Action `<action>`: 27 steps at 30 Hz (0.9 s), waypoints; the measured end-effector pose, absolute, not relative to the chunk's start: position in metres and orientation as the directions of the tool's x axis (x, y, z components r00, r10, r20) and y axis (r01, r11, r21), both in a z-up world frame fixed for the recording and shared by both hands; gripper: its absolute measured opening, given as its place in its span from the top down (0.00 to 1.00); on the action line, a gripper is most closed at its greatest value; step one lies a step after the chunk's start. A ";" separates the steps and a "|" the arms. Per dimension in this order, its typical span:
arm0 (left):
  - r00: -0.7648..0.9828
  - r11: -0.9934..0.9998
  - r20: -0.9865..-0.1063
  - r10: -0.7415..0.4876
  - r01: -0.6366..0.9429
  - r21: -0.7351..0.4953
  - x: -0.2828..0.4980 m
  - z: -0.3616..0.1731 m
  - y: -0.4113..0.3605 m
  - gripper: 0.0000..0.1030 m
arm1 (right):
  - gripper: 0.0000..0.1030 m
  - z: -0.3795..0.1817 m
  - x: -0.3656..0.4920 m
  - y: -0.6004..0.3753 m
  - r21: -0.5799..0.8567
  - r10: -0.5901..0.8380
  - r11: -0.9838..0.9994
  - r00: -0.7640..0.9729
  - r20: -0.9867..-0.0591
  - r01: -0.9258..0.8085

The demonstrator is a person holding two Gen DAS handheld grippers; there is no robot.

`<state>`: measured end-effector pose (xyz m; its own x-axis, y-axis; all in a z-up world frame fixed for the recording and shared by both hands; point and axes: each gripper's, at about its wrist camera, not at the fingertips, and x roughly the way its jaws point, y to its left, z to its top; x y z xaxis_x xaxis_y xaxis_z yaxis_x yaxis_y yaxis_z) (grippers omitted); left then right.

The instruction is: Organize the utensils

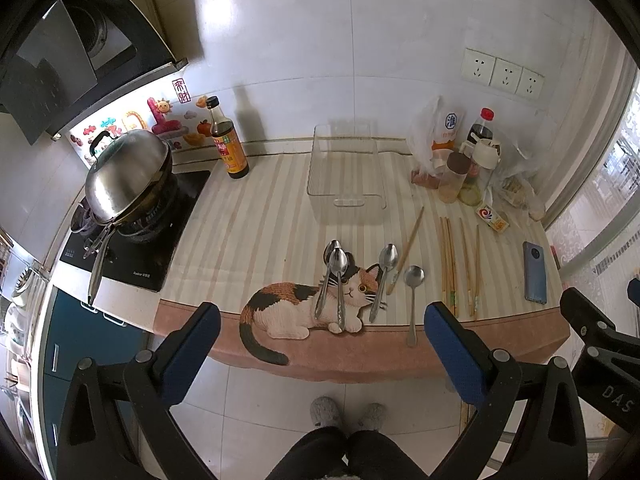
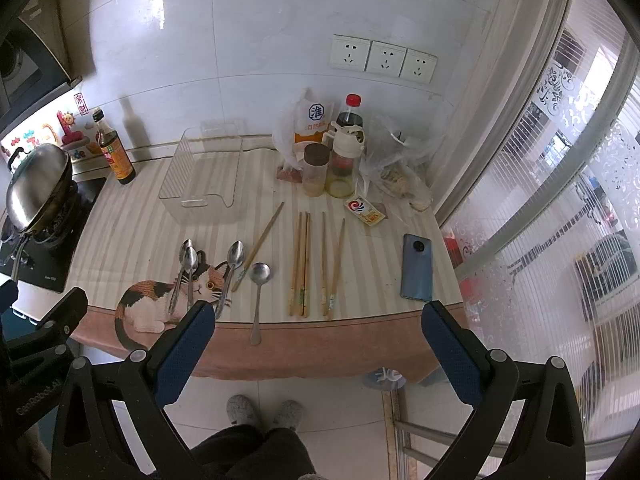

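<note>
Your left gripper hangs with its jaws spread wide and nothing between them, short of the counter's near edge; your right gripper is likewise wide apart and empty. In the left wrist view the utensils lie loose on the striped mat: two metal spoons overlap on the printed calico cat at about 12 o'clock from the left gripper, a third spoon lies just to their right at 1 o'clock, and a fourth, round-bowled spoon reaches to the mat's front border. A single wooden chopstick lies tilted between the third and fourth spoons, and more chopsticks lie in a rough row at 2 o'clock. The clear plastic bin stands empty at 12 o'clock, beyond the spoons. A blue phone lies at 3 o'clock near the mat's right edge. At 11 o'clock a soy sauce bottle stands upright beside a wok on the stove, and seasoning jars and bags cluster against the wall at 1 o'clock. Your slippered feet show on the floor tiles at 6 o'clock.
</note>
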<state>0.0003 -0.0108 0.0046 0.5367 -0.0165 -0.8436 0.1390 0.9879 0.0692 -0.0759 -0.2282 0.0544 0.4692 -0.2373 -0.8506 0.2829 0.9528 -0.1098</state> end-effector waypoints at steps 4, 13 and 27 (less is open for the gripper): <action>0.537 0.988 -0.843 -0.017 0.139 0.069 -0.002 0.002 -0.009 0.00 | 0.00 0.055 -0.076 -0.228 -0.109 -0.237 0.953 0.470 -0.851 0.284; 0.537 0.988 -0.843 -0.018 0.140 0.068 -0.003 0.002 -0.009 0.00 | 0.00 0.056 -0.075 -0.229 -0.108 -0.237 0.953 0.472 -0.849 0.283; 0.537 0.988 -0.843 -0.014 0.136 0.070 0.000 0.006 -0.009 0.00 | 0.00 0.056 -0.077 -0.229 -0.107 -0.234 0.954 0.470 -0.851 0.281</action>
<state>0.0000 -0.0088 0.0060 0.5374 -0.0144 -0.8432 0.1364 0.9882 0.0700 -0.0765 -0.2294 0.0556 0.4703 -0.2344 -0.8508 0.2810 0.9537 -0.1074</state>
